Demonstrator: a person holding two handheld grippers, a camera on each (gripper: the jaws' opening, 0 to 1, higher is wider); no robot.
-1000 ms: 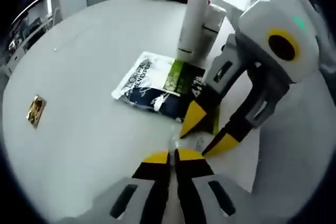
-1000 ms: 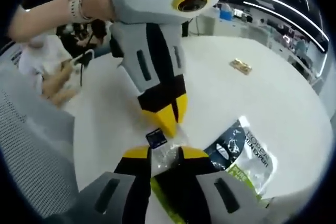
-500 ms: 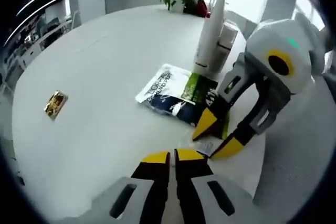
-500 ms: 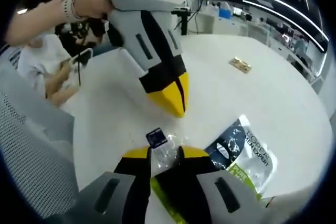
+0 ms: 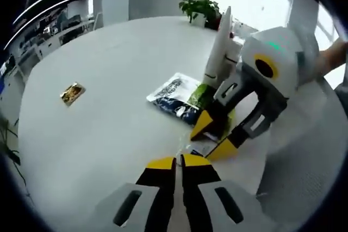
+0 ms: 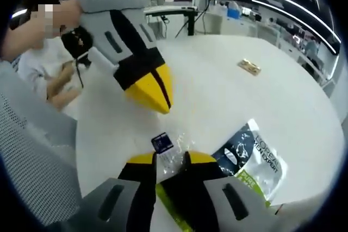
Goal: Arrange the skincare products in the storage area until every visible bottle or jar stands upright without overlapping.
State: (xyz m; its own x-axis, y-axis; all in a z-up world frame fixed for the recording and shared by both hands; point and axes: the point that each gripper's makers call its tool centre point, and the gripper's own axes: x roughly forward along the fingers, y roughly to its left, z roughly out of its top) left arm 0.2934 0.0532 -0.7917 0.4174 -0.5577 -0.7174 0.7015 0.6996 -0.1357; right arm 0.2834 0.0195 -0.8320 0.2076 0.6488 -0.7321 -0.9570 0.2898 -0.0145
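White round bench (image 5: 109, 96): our right claw (image 6: 169, 158) pinches a clear packet (image 6: 173, 158) lying flat, sachet (image 5: 176, 93) just beyond; left claw (image 5: 178, 161), closed empty, hovers nearest.

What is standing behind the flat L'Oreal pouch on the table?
In the left gripper view, a tall white bottle stands upright right behind the pouch, with a second white container mostly hidden behind it. A potted plant sits farther back.
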